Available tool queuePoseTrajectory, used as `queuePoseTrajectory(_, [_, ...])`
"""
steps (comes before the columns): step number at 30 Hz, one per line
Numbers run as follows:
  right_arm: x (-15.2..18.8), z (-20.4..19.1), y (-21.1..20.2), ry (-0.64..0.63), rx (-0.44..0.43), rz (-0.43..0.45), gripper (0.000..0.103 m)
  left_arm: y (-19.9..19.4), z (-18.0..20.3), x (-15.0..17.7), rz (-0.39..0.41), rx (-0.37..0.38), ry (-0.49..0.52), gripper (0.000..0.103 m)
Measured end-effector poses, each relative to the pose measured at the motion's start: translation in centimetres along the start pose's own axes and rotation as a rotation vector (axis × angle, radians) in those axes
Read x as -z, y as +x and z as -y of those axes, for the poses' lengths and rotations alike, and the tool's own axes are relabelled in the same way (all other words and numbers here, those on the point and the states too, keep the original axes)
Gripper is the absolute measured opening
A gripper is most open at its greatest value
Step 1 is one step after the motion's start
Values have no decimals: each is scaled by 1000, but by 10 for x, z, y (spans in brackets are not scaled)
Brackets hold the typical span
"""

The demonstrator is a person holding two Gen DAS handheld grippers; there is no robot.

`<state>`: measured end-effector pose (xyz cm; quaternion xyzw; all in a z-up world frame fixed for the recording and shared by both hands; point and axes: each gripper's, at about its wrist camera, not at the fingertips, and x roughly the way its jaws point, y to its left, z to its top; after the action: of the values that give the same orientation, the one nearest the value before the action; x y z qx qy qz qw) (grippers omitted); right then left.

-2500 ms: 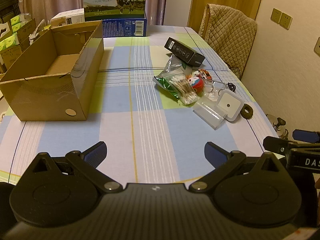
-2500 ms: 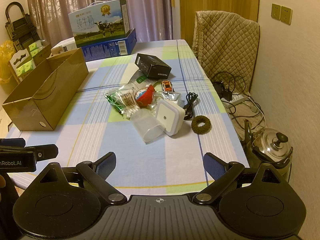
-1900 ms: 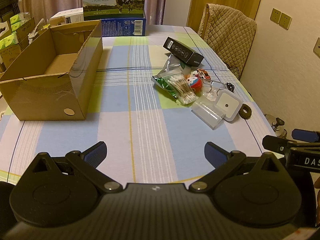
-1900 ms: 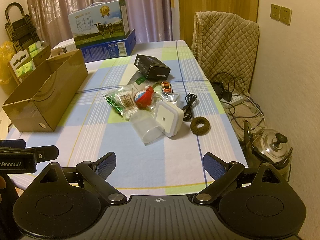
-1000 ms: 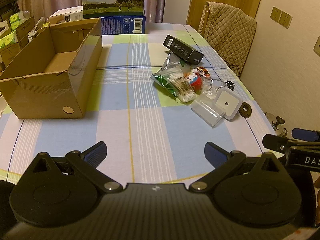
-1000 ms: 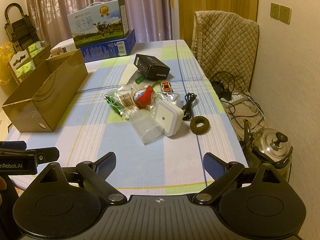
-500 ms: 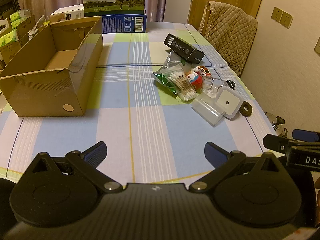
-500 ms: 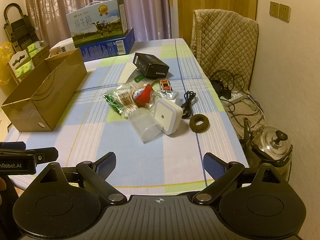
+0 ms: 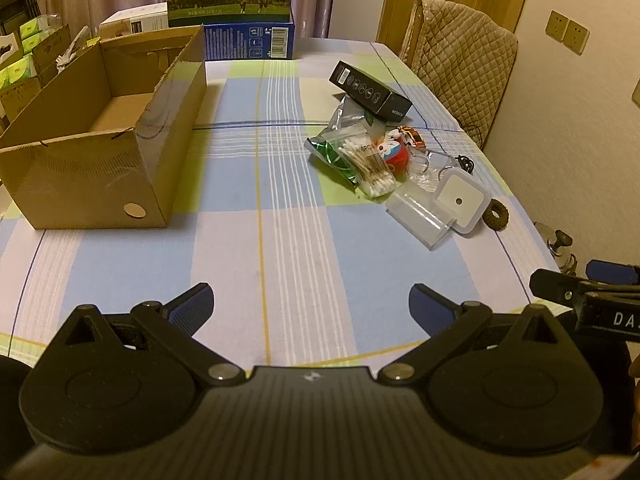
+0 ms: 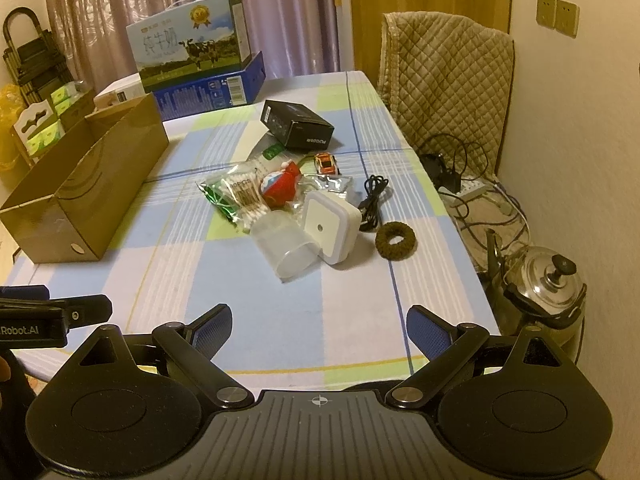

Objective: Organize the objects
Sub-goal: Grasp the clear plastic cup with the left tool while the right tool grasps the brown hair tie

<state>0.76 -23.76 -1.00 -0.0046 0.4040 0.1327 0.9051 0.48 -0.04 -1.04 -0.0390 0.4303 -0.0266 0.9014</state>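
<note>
An open cardboard box [image 9: 100,148] [image 10: 84,188] stands empty on the table's left side. A cluster of small items lies to the right: a black box [image 9: 370,92] [image 10: 298,124], a bag of cotton swabs [image 9: 360,156] [image 10: 240,196], a red round toy [image 10: 280,186], a tiny orange car [image 10: 326,163], a clear plastic container [image 10: 286,246], a white square night light [image 10: 330,226], a black cable [image 10: 372,200] and a brown hair tie [image 10: 395,240]. My left gripper [image 9: 310,304] and right gripper [image 10: 319,326] hover open over the near edge, holding nothing.
A milk carton [image 10: 192,48] on a blue box [image 10: 212,92] stands at the table's [image 9: 280,248] far end. A padded chair [image 10: 444,68] is at the far right. A metal kettle [image 10: 548,284] and a power strip with cables sit on the floor to the right.
Both views have shifted only slightly; the left gripper drifted a little forward over the table. Both grippers stay open and no object has moved.
</note>
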Motion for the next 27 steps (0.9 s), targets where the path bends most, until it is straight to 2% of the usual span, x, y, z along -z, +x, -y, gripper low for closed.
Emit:
queuePoseTrajectory(10, [-20,24,2,39,-9,37,92,18,-1,-15,-2,31,7,102])
queuePoseTrajectory(16, [-37,37,9,-6,-8,53,92,38,2,-30,3,53,42,102])
queuePoseTrajectory(19, [-44,46,16,-28,-23,53,92,52,7,-38,8,101,102,102])
queuePoseTrajectory(22, [-49,57,25,-60,-47,47,92,69,12,-47,1,204,178,102])
queuePoseTrajectory(27, [-50,71,52,-170,-96,21,91,102,28,-58,-16,331,341,102])
